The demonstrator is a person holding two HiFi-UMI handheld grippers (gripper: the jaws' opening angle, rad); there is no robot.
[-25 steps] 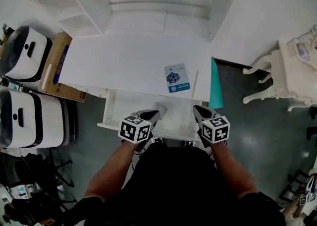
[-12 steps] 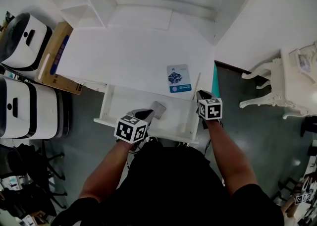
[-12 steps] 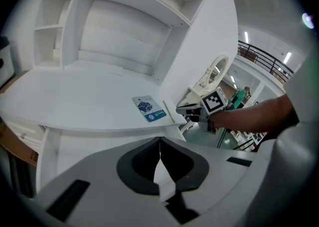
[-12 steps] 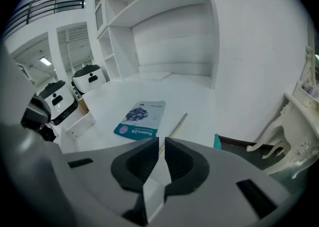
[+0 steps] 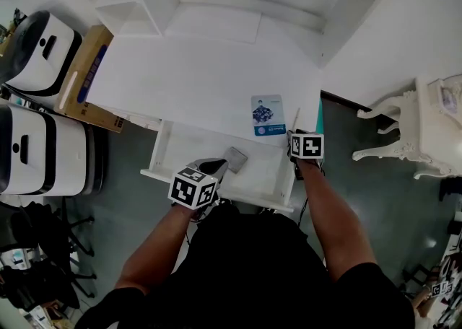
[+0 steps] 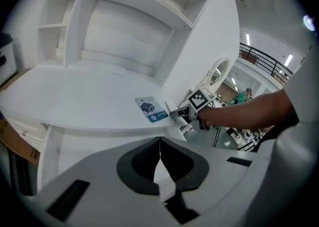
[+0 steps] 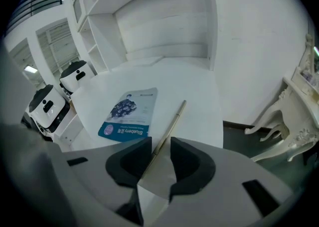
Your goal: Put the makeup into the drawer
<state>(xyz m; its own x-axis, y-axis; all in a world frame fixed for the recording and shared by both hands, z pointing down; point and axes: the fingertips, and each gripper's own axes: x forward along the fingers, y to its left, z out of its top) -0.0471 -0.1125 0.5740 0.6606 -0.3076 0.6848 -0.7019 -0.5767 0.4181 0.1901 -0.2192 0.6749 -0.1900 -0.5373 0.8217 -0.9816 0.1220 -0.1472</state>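
White desk (image 5: 188,82), grey floor (image 5: 404,198); left tongs (image 6: 159,146) closed; right tongs (image 7: 160,151) have just been opening astride a pencil (image 7: 172,121).

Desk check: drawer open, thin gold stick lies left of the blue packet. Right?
Not quite. The stick lies to the right of the packet, as the head view shows. The drawer is open, as you say.
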